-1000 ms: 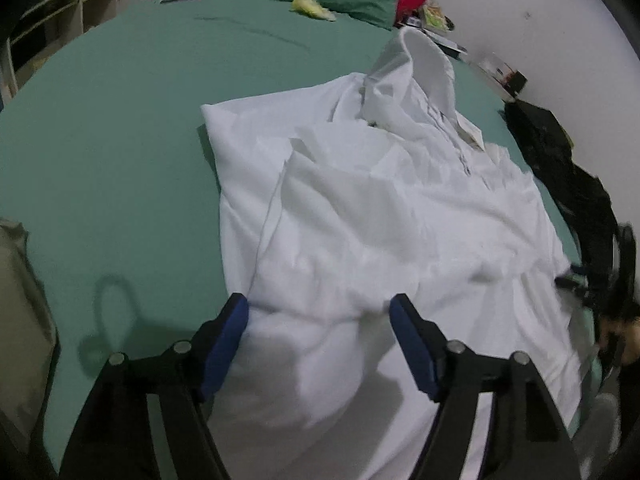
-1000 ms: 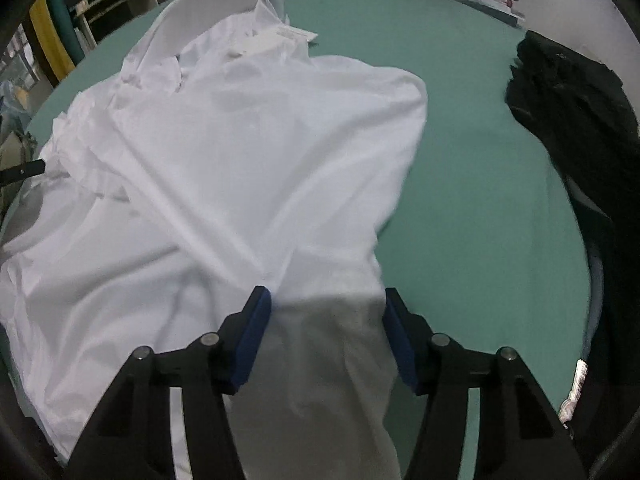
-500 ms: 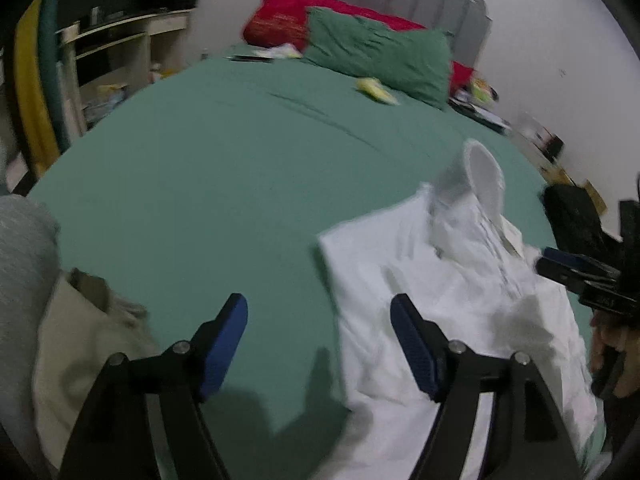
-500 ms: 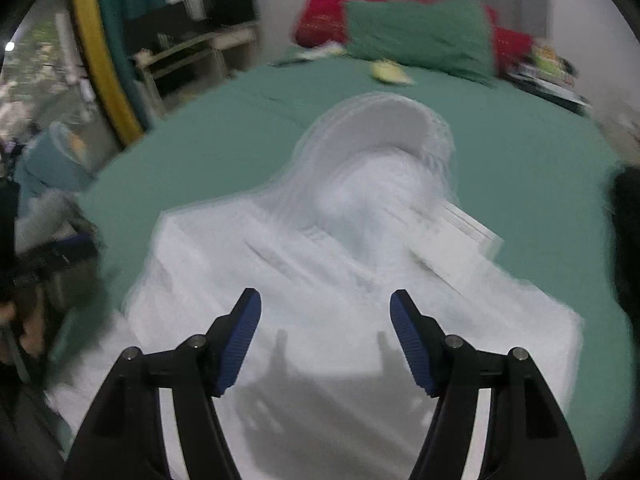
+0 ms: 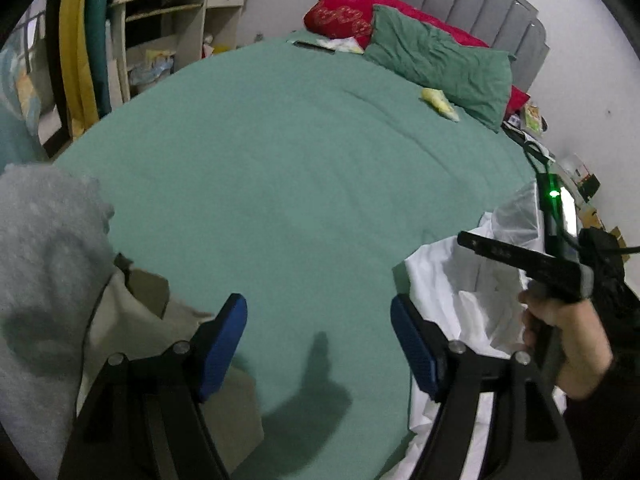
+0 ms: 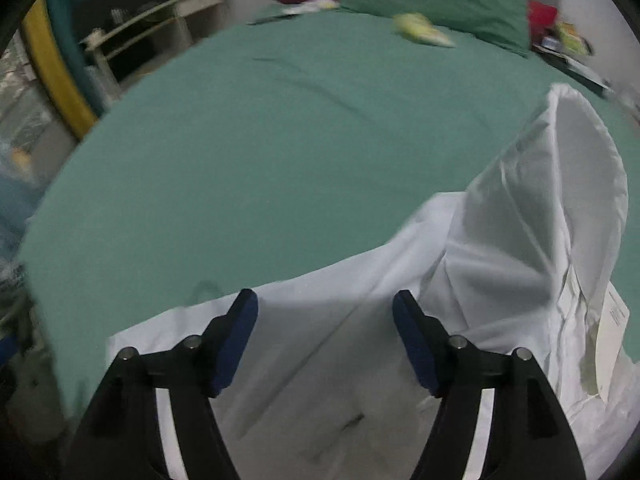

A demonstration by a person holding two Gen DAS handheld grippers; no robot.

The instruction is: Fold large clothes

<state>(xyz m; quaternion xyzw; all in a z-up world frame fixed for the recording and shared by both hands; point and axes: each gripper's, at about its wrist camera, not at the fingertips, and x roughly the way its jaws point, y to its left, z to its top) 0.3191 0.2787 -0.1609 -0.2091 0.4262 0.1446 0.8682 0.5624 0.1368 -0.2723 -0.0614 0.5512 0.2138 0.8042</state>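
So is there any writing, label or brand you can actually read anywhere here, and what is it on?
None can be read.
White tag at the collar of the white shirt: faint print, too blurred.
Red pillow: gold embroidered pattern, no letters to make out.
Packets and cards beside the bed: colourful, too small.
Items on the shelf unit: too small.

**Both grippers empty, jaws apart**

The left gripper (image 5: 319,344) points downward with its blue pads wide apart and nothing between them. The right gripper (image 6: 325,342) is opening its jaws, also empty. The person's right hand (image 5: 568,340) grasps its handle.
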